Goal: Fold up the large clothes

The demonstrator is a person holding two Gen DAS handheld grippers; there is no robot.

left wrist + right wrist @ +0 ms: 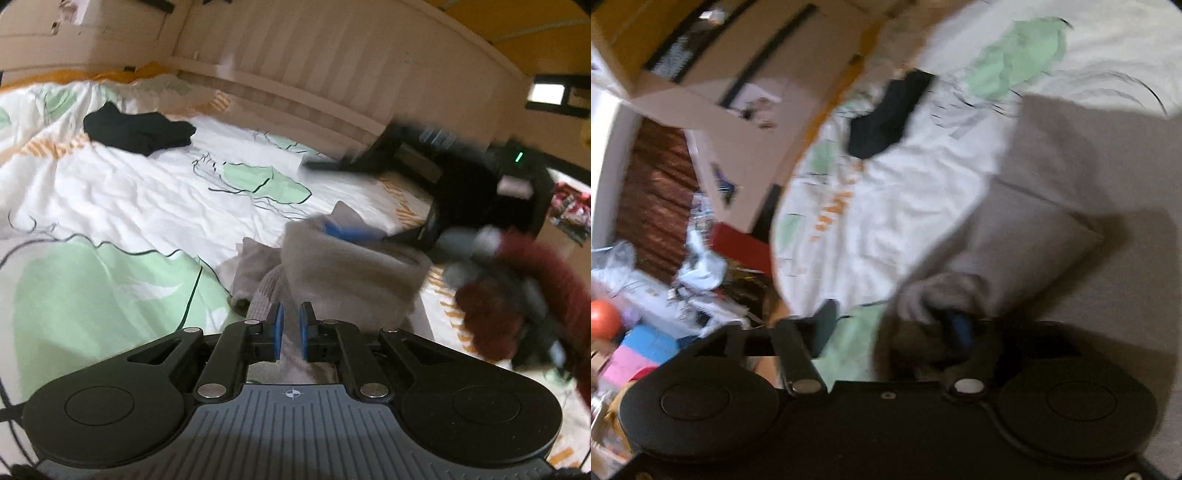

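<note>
While bunched on bedspread [110,192], grey garment [343,266] looks rumpled.

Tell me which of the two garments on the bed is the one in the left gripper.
The grey garment: the left gripper is shut on its fabric. The black garment lies apart, farther up the bed, untouched.

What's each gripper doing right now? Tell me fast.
Left gripper: shut on the grey garment.
Right gripper: open, with grey garment cloth against one finger, not clamped.
</note>
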